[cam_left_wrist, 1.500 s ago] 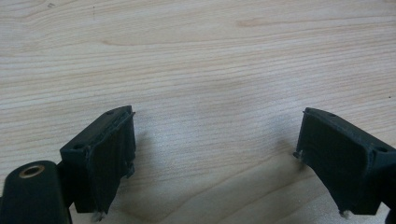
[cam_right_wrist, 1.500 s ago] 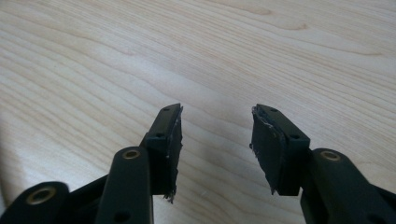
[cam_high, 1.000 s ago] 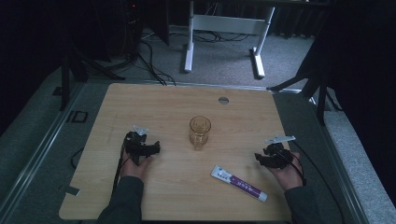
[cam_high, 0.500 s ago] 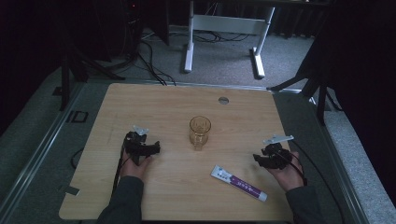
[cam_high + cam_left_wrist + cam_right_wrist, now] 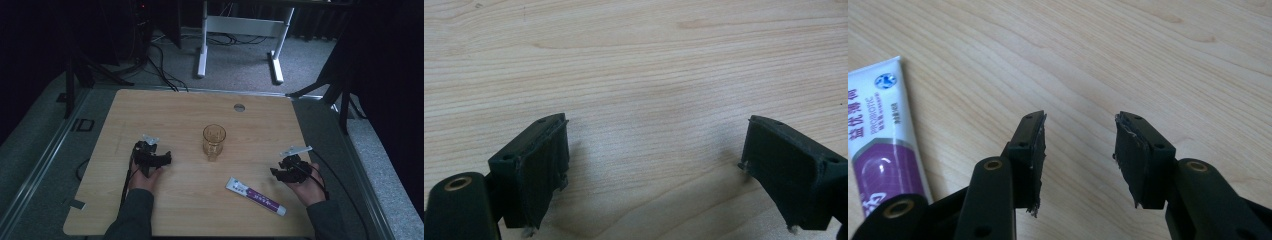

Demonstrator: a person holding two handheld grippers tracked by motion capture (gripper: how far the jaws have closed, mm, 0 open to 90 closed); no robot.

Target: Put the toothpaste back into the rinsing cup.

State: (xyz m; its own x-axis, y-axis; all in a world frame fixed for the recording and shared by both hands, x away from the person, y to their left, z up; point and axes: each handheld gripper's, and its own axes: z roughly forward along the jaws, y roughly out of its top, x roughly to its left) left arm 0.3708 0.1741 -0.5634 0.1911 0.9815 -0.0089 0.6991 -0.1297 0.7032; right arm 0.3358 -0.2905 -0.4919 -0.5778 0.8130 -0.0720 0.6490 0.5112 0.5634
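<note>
Little has changed since the earlier frames: your right gripper (image 5: 281, 173) has edged slightly toward the toothpaste tube (image 5: 256, 196), while your left gripper (image 5: 161, 159) sits where it was. The tube and the glass have not shifted on the table.

Your right gripper rests low over the wooden table (image 5: 180, 115) near its right edge, held in your right hand (image 5: 306, 184), with its grey plate on top. In the right gripper view (image 5: 1079, 150) its jaws stand apart with only bare wood grain between them; nothing is clamped. The gap there is narrower than on your left gripper.

The toothpaste tube lies flat on the table just beside your right gripper, toward the middle of the table and closer to your edge. It is white with a purple band, and in the high view it runs diagonally, its cap end pointing toward the near right corner. In the right gripper view the tube (image 5: 878, 125) shows at the left, its flat crimped end uppermost, apart from the jaws.

Your left gripper, in your left hand (image 5: 144, 178), rests low over the table's left half. In the left gripper view (image 5: 655, 145) its jaws stand wide apart over bare wood and hold nothing.

Between your two grippers, a little farther from you, the amber drinking glass (image 5: 214, 142) stands upright, well apart from both grippers and clear of the tube. A round grommet (image 5: 239, 107) sits in the tabletop near the far edge.
</note>
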